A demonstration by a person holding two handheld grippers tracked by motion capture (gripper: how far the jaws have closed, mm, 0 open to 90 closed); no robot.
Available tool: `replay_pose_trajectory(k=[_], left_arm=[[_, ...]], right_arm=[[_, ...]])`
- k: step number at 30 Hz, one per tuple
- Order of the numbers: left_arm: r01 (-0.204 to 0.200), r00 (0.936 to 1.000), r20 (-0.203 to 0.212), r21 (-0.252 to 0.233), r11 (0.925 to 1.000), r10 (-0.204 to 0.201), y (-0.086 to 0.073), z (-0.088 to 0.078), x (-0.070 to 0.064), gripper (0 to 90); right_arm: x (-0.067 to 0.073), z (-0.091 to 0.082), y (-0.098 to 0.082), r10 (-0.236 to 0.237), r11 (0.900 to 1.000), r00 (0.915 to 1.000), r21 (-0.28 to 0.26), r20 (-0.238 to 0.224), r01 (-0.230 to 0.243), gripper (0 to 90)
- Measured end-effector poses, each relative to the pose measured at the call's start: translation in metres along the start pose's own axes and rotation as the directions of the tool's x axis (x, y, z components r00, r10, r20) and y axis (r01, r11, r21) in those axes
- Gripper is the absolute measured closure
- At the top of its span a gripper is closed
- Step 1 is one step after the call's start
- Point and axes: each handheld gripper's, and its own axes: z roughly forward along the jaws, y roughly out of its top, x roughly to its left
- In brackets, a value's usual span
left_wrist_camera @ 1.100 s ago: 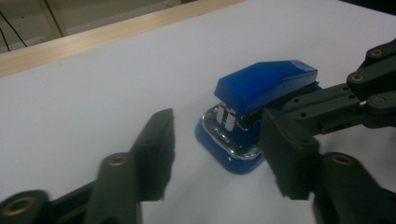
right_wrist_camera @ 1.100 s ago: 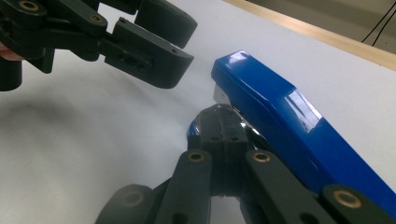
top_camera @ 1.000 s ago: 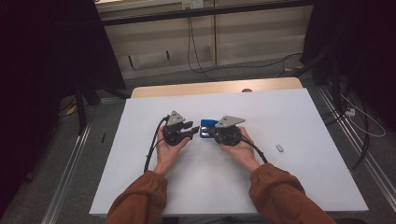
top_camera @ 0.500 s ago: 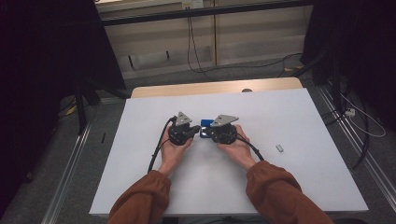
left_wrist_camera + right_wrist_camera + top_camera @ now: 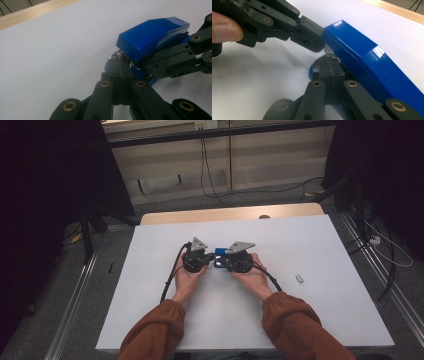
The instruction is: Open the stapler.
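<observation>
From above, two rust-sleeved forearms are reaching in side by side at the middle of the white table, the left gripper and right gripper facing each other, both pinching a blue stapler held between them. The left gripper view is showing its jaws pressed together on the stapler's front end. The right gripper view is showing its own jaws clamped on the base, under the lid.
</observation>
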Motion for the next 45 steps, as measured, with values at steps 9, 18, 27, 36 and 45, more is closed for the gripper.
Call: replay_pose_trajectory(k=[9, 18, 27, 36, 45], left_arm=[[-0.005, 1.0, 0.006, -0.02, 0.9998, 0.005, 0.0, -0.002, 0.0, 90.0], [0.005, 0.9999, 0.017, -0.034, 0.9994, -0.004, 0.002, -0.004, 0.0, 90.0], [0.015, 0.9995, 0.028, -0.073, 0.9972, -0.013, 0.008, -0.008, -0.001, 90.0], [0.021, 0.9991, 0.038, -0.089, 0.9958, -0.017, 0.011, -0.01, -0.002, 90.0], [0.018, 0.9991, 0.041, -0.104, 0.9945, -0.014, 0.015, -0.012, -0.003, 90.0]], right_arm=[[0.003, 0.0, 0.0, -0.003, 1.0, 0.9998, 0.0, 0.019, 0.003, 90.0], [0.002, 0.0, 0.0, 0.0, 1.0, 0.9999, -0.002, 0.014, 0.0, 90.0], [0.003, 0.0, 0.0, -0.003, 1.0, 0.9998, -0.002, 0.019, 0.003, 90.0], [0.002, 0.0, 0.0, -0.003, 1.0, 0.9999, -0.002, 0.016, 0.003, 90.0], [0.001, 0.0, 0.0, 0.006, 1.0, 1.0, -0.002, 0.008, -0.006, 90.0]])
